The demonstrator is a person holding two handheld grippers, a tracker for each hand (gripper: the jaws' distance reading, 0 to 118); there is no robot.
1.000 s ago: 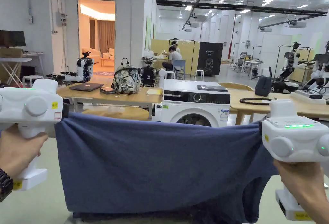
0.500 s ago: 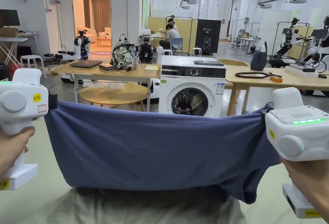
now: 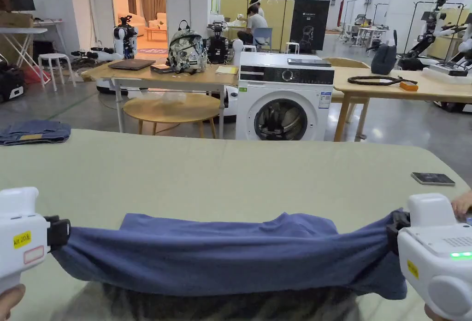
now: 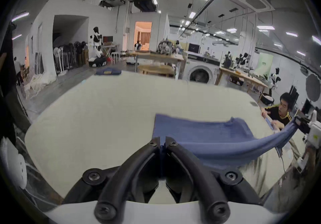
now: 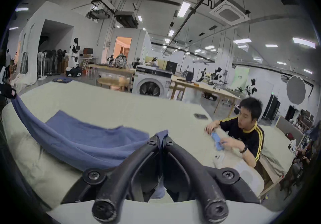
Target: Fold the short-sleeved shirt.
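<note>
- The left gripper (image 4: 162, 142) is clenched on one end of the blue shirt (image 3: 221, 255); a sliver of cloth is pinched between its closed jaws in the left gripper view.
- The right gripper (image 5: 161, 138) is likewise clamped on the opposite end, with a tuft of cloth caught between its jaws.
- The shirt is held stretched between the two grippers, presumably so that it stays taut and free of wrinkles as it is laid out.
- Its far part rests on the pale green table (image 3: 230, 170), while the gripped edge is kept raised near the person.
- A phone (image 3: 433, 178) lies well apart on the right, and a folded blue garment (image 3: 33, 132) sits at the far left corner.
- At the table's right side another person (image 5: 243, 134) is busy with a small blue object.
</note>
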